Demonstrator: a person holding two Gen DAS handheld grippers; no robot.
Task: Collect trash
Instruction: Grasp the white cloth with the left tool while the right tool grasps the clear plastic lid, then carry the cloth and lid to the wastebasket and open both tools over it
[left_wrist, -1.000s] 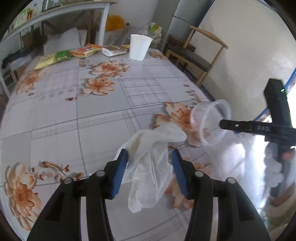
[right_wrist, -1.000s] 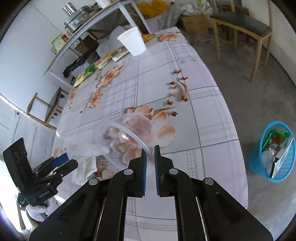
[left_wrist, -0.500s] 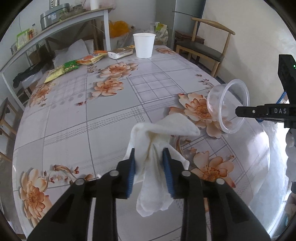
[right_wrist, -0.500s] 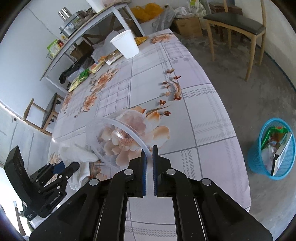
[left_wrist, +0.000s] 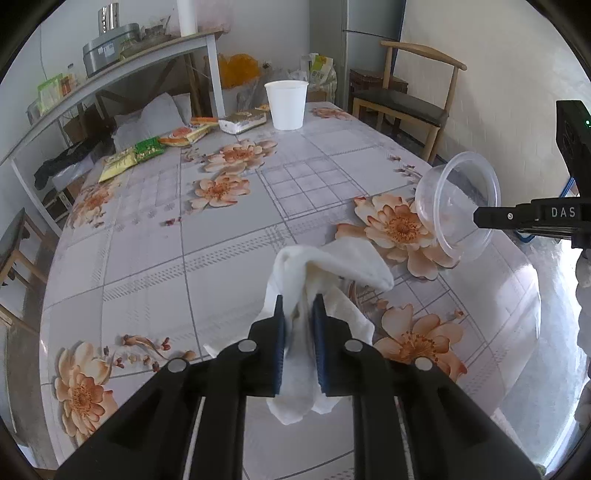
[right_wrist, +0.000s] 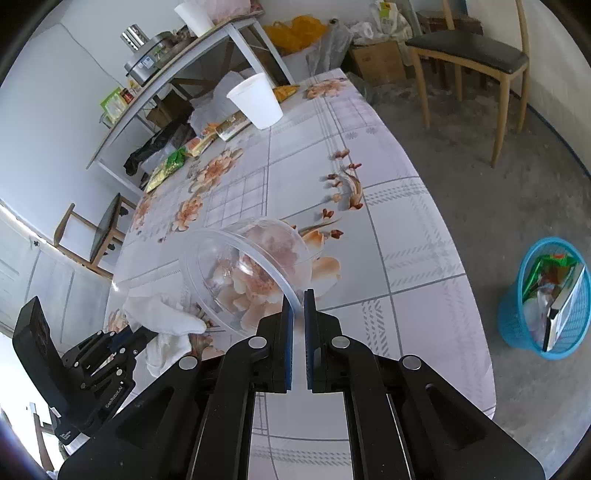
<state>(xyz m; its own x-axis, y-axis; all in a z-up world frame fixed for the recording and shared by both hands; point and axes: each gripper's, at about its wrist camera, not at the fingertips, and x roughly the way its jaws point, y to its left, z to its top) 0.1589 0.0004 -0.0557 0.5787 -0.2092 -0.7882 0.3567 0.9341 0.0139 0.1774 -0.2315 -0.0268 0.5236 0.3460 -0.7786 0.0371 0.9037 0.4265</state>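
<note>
A crumpled white tissue (left_wrist: 332, 258) hangs between the blue pads of my left gripper (left_wrist: 298, 302), whose jaws are closing on it and pinch its middle. Its lower end dangles below the fingers, just above the flowered tablecloth (left_wrist: 147, 251). My right gripper (right_wrist: 298, 295) is shut on the rim of a clear plastic bowl (right_wrist: 251, 269), which it holds tilted on its side over the table. In the left wrist view the bowl (left_wrist: 458, 214) hangs to the right of the tissue. In the right wrist view the tissue (right_wrist: 166, 317) and left gripper (right_wrist: 136, 336) sit at lower left.
A blue basket (right_wrist: 546, 299) with trash in it stands on the floor to the right of the table. A white paper cup (left_wrist: 286, 105), a small box and snack packets (left_wrist: 147, 147) lie at the table's far end. A wooden chair (left_wrist: 406, 103) stands beyond.
The left jaws have closed from wide apart onto the tissue, bunching it. The right gripper has stayed shut on the bowl's rim and barely shifted.
</note>
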